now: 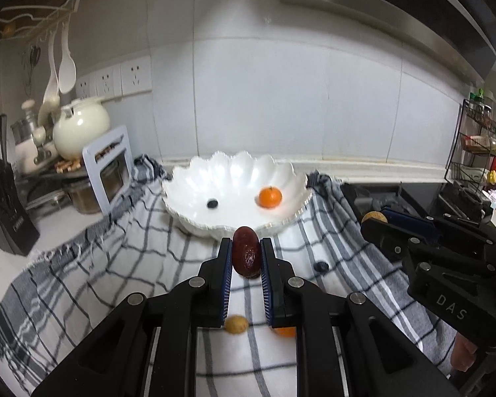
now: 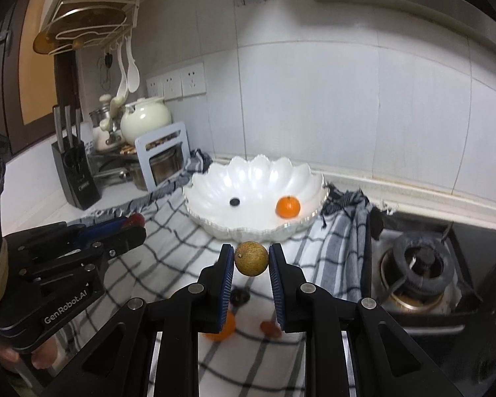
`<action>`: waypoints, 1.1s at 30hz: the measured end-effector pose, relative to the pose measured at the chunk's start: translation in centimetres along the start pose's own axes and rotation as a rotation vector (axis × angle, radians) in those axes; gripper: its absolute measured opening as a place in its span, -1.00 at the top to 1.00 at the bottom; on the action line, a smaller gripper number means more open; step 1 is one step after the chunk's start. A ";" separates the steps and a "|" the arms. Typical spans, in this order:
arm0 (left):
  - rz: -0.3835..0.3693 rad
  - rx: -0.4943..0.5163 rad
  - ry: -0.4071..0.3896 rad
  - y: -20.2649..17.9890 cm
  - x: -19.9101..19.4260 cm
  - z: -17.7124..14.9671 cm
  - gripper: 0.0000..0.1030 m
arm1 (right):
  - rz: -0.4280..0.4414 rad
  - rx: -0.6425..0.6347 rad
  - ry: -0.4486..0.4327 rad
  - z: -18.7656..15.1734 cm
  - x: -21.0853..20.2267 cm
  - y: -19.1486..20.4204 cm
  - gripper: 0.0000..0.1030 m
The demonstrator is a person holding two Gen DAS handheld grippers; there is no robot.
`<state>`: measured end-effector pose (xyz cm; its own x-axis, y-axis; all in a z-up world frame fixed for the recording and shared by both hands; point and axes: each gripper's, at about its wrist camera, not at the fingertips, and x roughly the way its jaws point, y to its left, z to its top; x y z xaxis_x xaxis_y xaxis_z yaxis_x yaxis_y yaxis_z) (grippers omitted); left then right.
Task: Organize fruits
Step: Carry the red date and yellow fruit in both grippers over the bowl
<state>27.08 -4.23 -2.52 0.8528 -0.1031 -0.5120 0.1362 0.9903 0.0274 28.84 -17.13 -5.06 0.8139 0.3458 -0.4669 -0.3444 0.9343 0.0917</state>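
My left gripper (image 1: 245,248) is shut on a dark red date (image 1: 246,253), held above the checked cloth (image 1: 115,248) just short of the white scalloped bowl (image 1: 182,195). My right gripper (image 2: 250,256) is shut on a round tan longan (image 2: 251,258), also in front of the bowl (image 2: 208,195). Inside the bowl lie a tangerine (image 1: 270,197) (image 2: 288,206) and a blueberry (image 1: 212,203) (image 2: 234,201). On the cloth below sit another longan (image 1: 236,325), an orange fruit (image 1: 285,330) (image 2: 222,329), a dark berry (image 1: 321,266) (image 2: 240,296) and a red date (image 2: 270,328).
A knife block (image 2: 77,172), cream teapot (image 2: 145,120) and pots stand at the back left. A gas burner (image 2: 420,274) lies to the right of the cloth, and a spice rack (image 1: 479,145) stands at the far right. The tiled wall rises behind the bowl.
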 end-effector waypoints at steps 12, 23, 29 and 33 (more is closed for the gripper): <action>-0.008 -0.024 -0.041 2.0 1.6 3.4 0.66 | -0.016 0.007 -0.075 3.5 2.1 -0.2 0.55; 0.005 -0.013 -0.040 3.4 5.2 6.5 0.66 | -0.048 0.031 -0.062 6.8 6.9 -1.3 0.55; -0.007 0.001 -0.021 4.0 7.8 8.4 0.66 | -0.040 0.021 -0.051 8.4 9.2 -1.5 0.55; -0.021 -0.011 0.017 4.6 10.2 9.2 0.66 | -0.035 0.018 -0.016 9.5 11.6 -2.0 0.55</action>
<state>41.04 -1.58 0.31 0.8411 -0.1220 -0.5269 0.1478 0.9890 0.0070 43.39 -14.12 -2.34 0.8326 0.3139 -0.4564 -0.3073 0.9473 0.0909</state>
